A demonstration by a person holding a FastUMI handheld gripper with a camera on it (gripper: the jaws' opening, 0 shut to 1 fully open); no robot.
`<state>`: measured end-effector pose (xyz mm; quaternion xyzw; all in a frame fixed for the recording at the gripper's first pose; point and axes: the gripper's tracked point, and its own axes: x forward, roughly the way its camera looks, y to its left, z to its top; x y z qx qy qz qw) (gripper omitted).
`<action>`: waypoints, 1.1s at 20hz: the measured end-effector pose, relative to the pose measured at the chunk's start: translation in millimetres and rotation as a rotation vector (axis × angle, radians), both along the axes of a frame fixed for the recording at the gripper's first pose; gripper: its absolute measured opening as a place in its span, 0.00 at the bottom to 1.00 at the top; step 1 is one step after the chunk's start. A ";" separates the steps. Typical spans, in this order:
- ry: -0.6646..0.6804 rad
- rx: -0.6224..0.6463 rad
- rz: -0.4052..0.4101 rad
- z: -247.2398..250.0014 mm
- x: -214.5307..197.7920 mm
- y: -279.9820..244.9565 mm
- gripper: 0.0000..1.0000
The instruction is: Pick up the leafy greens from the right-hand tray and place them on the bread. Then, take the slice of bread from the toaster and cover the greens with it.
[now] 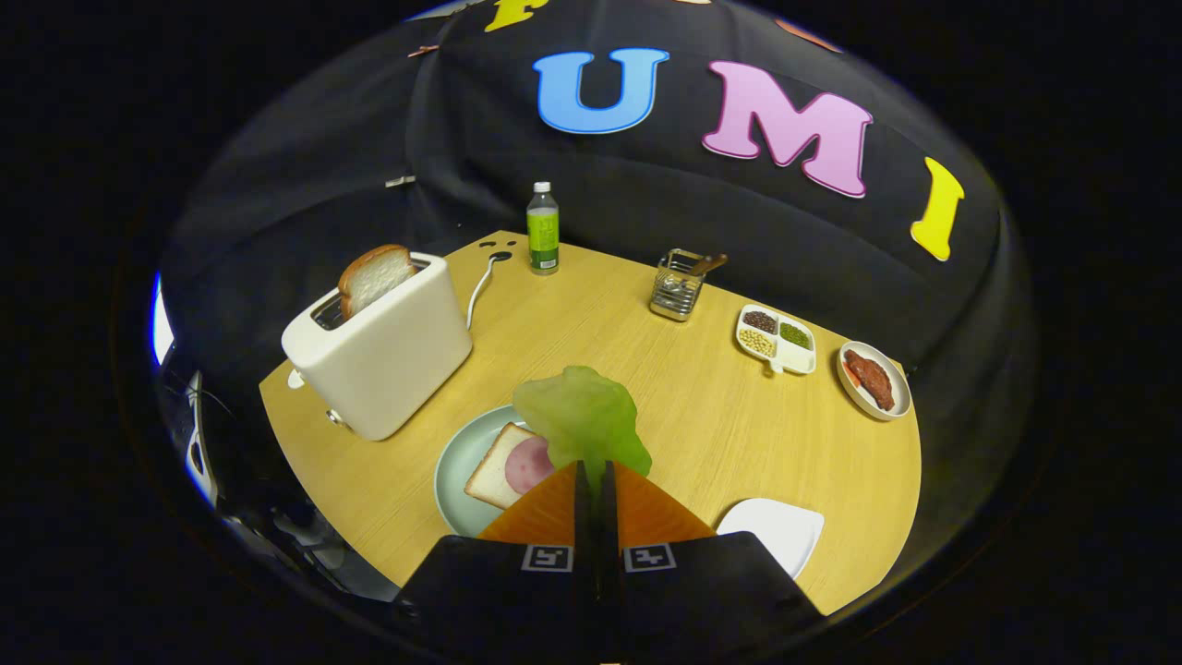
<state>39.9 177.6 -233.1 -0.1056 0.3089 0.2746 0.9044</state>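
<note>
The tongs [595, 473] are clamped on the greens [582, 420], held over the bread [508, 465] on the plate [454, 471], apparently for release.

bottle [543, 228]: top ctr, upright
utensil rack [677, 285]: ctr-right
bean dish [776, 339]: right
meat plate [874, 380]: far right

tongs [596, 469] clamped on leafy greens [582, 411] | above bread [503, 466] on plate [457, 466] | toaster [379, 346] beyond
</note>
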 end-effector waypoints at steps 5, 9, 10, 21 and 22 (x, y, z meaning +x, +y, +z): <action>-0.036 -0.085 0.085 -28.6 5.0 41.5 0.05; 0.021 -0.111 0.076 -54.1 7.1 60.4 0.06; 0.030 -0.127 0.066 -58.6 9.1 60.5 0.08; 0.146 -0.138 0.015 -88.9 -3.4 71.1 0.75; 0.149 -0.127 0.013 -84.5 -5.8 70.7 0.85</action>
